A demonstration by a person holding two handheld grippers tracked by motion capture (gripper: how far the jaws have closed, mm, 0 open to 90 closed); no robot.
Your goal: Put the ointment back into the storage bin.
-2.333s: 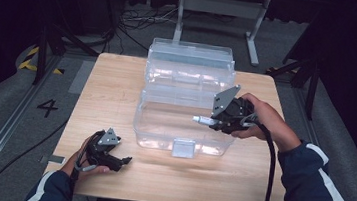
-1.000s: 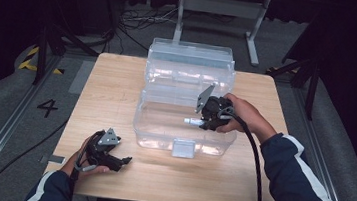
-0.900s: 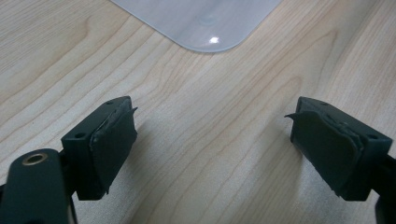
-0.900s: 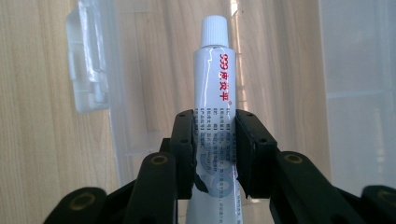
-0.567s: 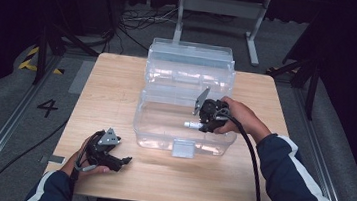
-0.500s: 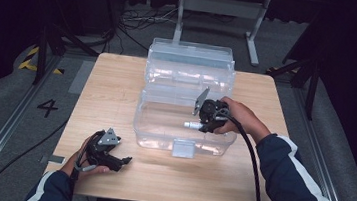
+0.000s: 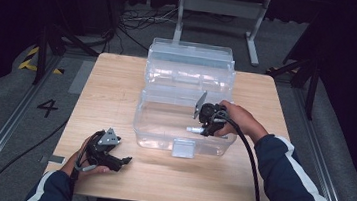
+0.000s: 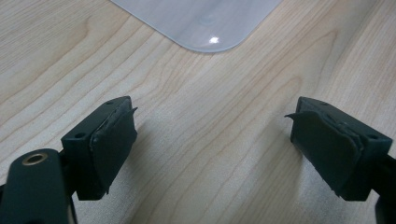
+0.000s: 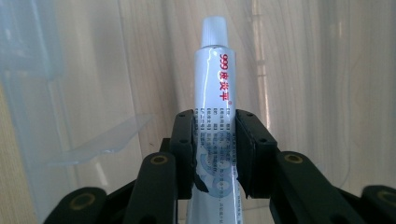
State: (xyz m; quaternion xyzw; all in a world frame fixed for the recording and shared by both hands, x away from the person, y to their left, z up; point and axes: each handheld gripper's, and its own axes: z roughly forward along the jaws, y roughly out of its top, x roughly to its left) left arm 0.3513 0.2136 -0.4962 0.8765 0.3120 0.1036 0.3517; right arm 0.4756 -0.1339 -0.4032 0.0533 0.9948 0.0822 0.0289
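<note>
While the left hand-held gripper (image 7: 125, 161) rests wide open and empty on the counter (image 7: 118, 84), the right hand-held gripper (image 7: 198, 129), clamping a white tube (image 9: 215, 93), has dropped into the clear box (image 7: 163, 129), likely to deposit it.
</note>
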